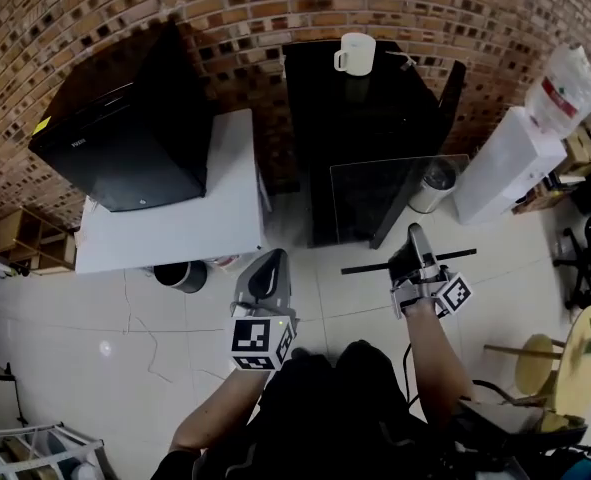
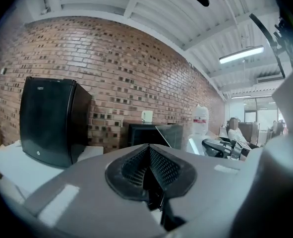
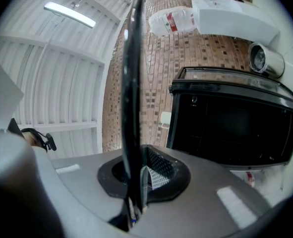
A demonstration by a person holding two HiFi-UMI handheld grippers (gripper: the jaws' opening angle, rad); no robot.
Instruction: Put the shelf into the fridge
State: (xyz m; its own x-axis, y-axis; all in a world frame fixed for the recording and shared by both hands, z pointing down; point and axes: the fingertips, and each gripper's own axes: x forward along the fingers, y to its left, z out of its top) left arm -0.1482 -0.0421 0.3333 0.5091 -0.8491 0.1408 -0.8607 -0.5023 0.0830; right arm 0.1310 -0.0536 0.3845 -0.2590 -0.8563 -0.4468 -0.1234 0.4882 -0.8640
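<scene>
Dark, thin, flat shelf (image 3: 130, 83) edge-on in right claw (image 3: 135, 185)

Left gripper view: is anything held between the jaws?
No, the left gripper has its jaws closed together, with nothing between them.

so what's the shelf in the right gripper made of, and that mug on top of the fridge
Shelf: a thin, rigid, flat pane with a dark edge, seen edge-on. It is probably glass, though dark plastic cannot be ruled out.
Mug: plain white with a soft sheen and a thick handle, likely glazed ceramic.
</scene>
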